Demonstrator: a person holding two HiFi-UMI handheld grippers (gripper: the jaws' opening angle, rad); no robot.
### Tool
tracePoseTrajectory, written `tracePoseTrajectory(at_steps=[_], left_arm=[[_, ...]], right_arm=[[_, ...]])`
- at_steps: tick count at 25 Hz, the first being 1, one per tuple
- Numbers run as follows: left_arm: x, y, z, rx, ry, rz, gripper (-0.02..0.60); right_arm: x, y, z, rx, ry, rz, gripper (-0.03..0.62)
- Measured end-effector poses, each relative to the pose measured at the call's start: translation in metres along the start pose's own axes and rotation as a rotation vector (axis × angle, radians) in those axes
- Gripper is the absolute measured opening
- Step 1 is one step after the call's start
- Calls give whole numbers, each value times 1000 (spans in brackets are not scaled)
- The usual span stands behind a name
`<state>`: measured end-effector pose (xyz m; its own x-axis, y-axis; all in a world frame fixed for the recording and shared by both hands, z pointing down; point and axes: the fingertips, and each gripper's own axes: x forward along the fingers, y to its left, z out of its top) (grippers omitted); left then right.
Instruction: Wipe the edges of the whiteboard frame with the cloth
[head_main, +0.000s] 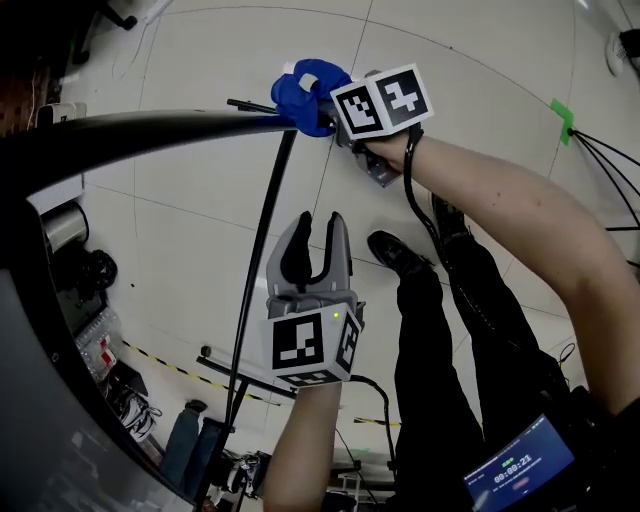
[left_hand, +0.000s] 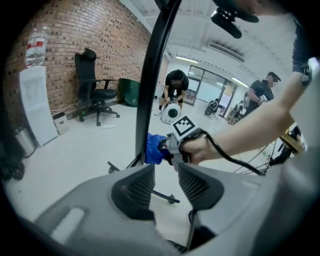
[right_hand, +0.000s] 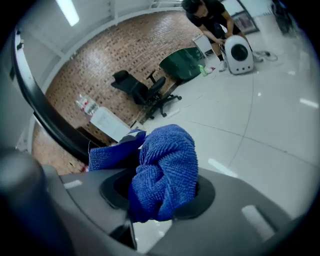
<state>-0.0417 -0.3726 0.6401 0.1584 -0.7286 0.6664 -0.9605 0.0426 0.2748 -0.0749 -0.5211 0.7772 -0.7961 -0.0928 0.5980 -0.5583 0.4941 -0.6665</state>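
The whiteboard's black frame (head_main: 150, 130) arcs in from the left in the head view and ends at a blue cloth (head_main: 305, 92). My right gripper (head_main: 320, 102) is shut on the bunched cloth (right_hand: 165, 165) and holds it against the frame's edge; the frame (right_hand: 45, 120) runs just left of the cloth in the right gripper view. My left gripper (head_main: 318, 222) hovers below, apart from the frame, shut with nothing between its pads. In the left gripper view it (left_hand: 166, 172) points at the frame bar (left_hand: 155, 75), the cloth (left_hand: 154, 149) and the right gripper behind.
A thin black stand leg (head_main: 262, 230) drops from the frame to the floor. My legs and shoes (head_main: 400, 255) stand to the right. A black office chair (left_hand: 95, 87), a water dispenser (left_hand: 35, 100) and a green bin (left_hand: 131, 91) line the brick wall. Cables (head_main: 600, 150) lie at right.
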Motion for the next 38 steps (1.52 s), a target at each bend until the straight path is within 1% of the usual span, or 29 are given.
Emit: tracePoseTrajectory(at_steps=[1,2,3,4,6,7,9,11,13,15,16,17,18,19,21,23,25,28,30,31,35,38], left_arm=[[3,3,-5,-12,4,6,149],[4,7,-8,-25,5,12,149],[4,12,-11,-34,4,21,149],[4,18,-14,-35,3,32,149],[1,28,-24,-30,8,58,149],[0,32,-30,-30,12,71,149],[-4,41,-40,-34,17,102,149],[-8,49,-46,-32,15,134,149],[-11,56,-48,-28,5,166,149],[-11,62,-48,-37,-7,191,149],[-10,64,-48,-47,-11,200,149],[-9,65,-49,-60,-13,207,149],[-9,64,-51,-73,-16,211,149],[-9,61,-53,-88,-21,213,149],[-14,57,-57,-113,-40,214,149],[-24,57,-63,-142,-50,211,149],[-33,59,-70,-168,-41,203,149],[-38,61,-81,-149,-31,192,149],[-44,65,-89,-126,-29,196,149],[-49,69,-92,-128,-33,206,149],[-74,84,-112,-204,-58,249,149],[-96,87,-128,-232,-64,270,149]], right_arm=[[-4,-11,-12,-43,37,-79,160],[-8,-16,-23,-82,66,-136,160],[-11,-15,-33,-116,85,-164,161],[-13,-9,-43,-148,97,-168,161],[-17,16,-65,-246,118,-130,161],[-18,34,-72,-326,117,-102,161],[-19,69,-72,-534,75,-65,161],[-18,92,-59,-751,-1,-79,161],[-12,104,-51,-932,-39,-103,163],[-1,106,-56,-1080,-11,-110,164],[4,105,-59,-1134,6,-109,164],[6,104,-60,-1164,8,-106,166],[6,104,-57,-1171,-5,-101,167],[4,106,-53,-1154,-28,-92,169],[4,108,-44,-1076,-63,-81,170],[13,104,-42,-982,-47,-117,170],[23,98,-42,-907,-36,-166,169],[27,95,-45,-857,-56,-180,164],[27,100,-58,-880,-33,-163,164],[29,104,-65,-899,-17,-153,164],[34,123,-98,-964,60,-123,164],[37,136,-122,-1044,118,-117,164]])
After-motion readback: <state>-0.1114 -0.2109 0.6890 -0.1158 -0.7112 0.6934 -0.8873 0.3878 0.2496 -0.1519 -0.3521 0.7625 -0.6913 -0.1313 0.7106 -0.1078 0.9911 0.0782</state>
